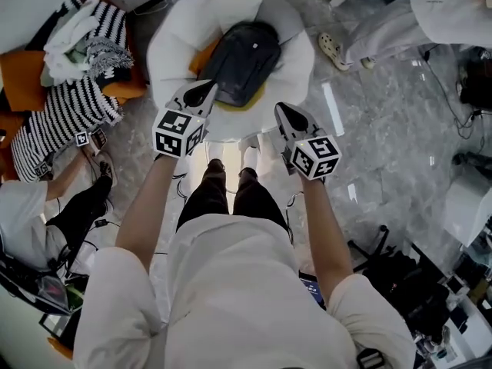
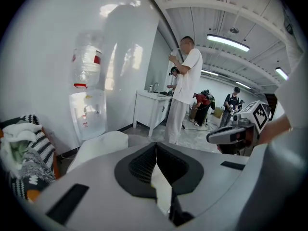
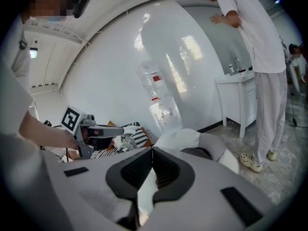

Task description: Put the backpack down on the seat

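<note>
Backpack [image 1: 242, 60] lies on white seat [image 1: 298, 71], ahead of both jaw pairs, long axis pointing away; left gripper [image 1: 204, 91] nearer, right gripper [image 1: 284, 114] beside; both closed, empty.

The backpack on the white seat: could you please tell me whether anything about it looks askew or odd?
Only slightly. The backpack lies diagonally across the white seat, on top of what looks like a yellow-orange cushion that peeks out at its edges. It rests fully on the seat, and nothing looks spilled or damaged.
</note>
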The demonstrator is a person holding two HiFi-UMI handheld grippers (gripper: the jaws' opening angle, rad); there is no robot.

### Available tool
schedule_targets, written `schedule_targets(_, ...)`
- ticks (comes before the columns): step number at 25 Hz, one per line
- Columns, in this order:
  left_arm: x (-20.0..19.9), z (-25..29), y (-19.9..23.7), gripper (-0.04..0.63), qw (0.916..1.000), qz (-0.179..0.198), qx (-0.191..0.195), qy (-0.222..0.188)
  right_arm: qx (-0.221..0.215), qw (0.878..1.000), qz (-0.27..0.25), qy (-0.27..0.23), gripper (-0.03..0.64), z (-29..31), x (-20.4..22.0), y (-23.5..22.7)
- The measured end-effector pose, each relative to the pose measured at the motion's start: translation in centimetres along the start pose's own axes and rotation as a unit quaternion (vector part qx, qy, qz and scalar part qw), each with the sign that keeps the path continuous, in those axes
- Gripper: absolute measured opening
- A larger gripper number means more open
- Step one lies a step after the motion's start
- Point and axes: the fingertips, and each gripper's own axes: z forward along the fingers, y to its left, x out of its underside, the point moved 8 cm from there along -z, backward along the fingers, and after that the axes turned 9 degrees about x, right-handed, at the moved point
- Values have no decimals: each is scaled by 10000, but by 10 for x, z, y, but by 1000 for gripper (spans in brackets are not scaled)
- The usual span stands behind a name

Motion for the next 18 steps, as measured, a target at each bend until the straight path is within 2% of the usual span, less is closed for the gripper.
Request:
schedule_targets(8,-20,-40,-16,18,9998,-64,-61,-189,-240,9989,-398,37,23,-32,-25,19)
schedule_targets(13,-28,-49,-29,17,9995,-127,0,-291,-248,9988,-422,75,23,-53,-35,23)
schedule_targets(18,-46,-51,-41,18,9987,18,98,-503,-285,9984,-492,52,23,-68,-46,23)
